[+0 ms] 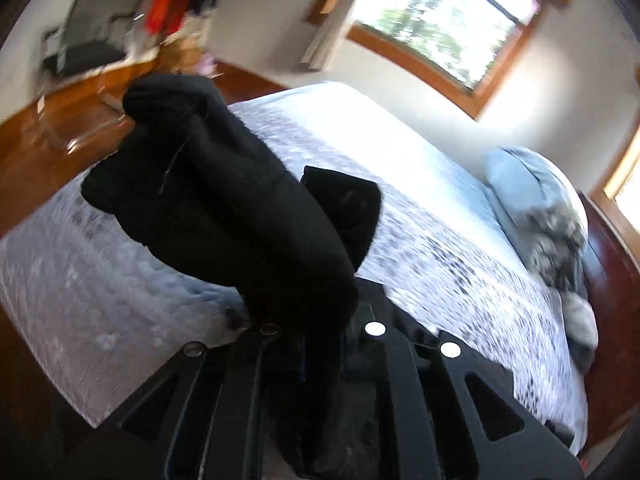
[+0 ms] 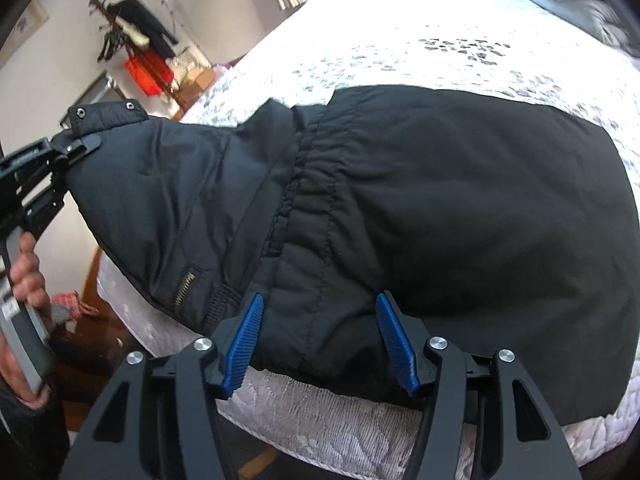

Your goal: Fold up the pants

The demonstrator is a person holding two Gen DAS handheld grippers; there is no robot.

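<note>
The black pants (image 2: 400, 208) lie across the near edge of the bed (image 2: 400, 32), already doubled into a thick bundle, so I'd judge the folding partly done, with at least one more fold left. One end is lifted off the bed, pinched tight in the left gripper (image 2: 86, 142), which a hand (image 2: 28, 276) holds up at the bed's left side. The right gripper (image 2: 320, 340) hovers at the near hem, its blue pads (image 2: 246, 344) spread wide, gripping nothing.
</note>
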